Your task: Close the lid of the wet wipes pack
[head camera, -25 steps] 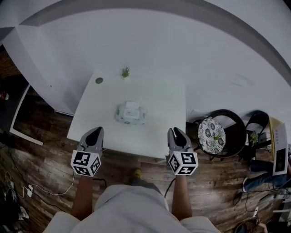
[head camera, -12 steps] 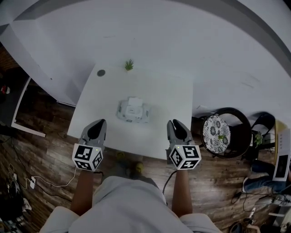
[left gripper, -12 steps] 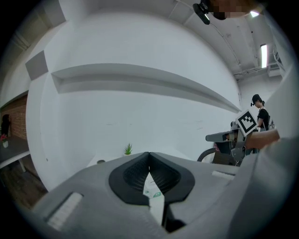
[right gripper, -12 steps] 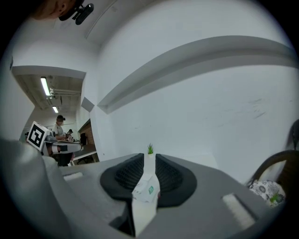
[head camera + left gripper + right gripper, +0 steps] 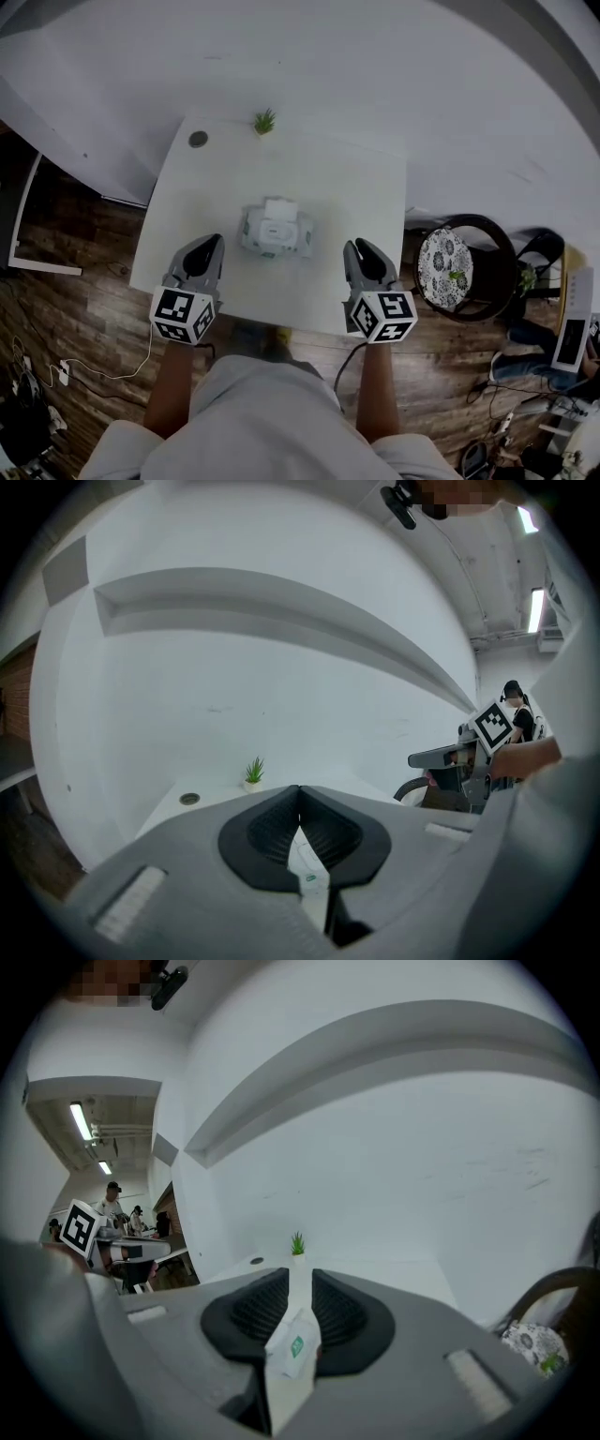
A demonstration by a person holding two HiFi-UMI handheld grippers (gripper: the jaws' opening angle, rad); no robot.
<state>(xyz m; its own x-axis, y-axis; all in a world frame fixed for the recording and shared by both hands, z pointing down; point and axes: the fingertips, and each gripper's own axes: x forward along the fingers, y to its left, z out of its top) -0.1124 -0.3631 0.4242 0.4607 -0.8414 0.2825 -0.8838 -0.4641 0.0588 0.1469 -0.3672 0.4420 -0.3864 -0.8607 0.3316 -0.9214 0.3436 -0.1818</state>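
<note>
Left fingers (image 5: 265,832): we've got the tips meeting, only a thin slit behind them, and nothing clamped.
Right fingers (image 5: 343,1316): these stand a narrow way apart with an even gap from root to tip, and we see nothing between the pads.
Wet wipes pack (image 5: 275,234): it's lying flat on the white worktop (image 5: 361,183), ahead of both sets of fingers and in between them. It's clear of each and a touch nearer the left ones. Each gripper view catches it through the gap.
Lid (image 5: 280,207): we make out a white flap standing up at the pack's far edge, the side turned away from the fingers, so it's not shut yet.
Worktop edge: in the head view the near edge runs right by both fingertips, left fingers at the near-left part, right fingers at the near-right part.
Marker cubes (image 5: 181,316): one sits behind each set of fingers, on our side.
Potted plant (image 5: 265,122): it's well beyond the fingers, past the pack, at the worktop's far edge.
Dark round disc (image 5: 198,140): this one is out ahead of the left fingers, just left of the plant.
Chair (image 5: 469,272): it's off to the right of the right fingers, on the wooden floor (image 5: 75,300), with a patterned cushion on the seat.
</note>
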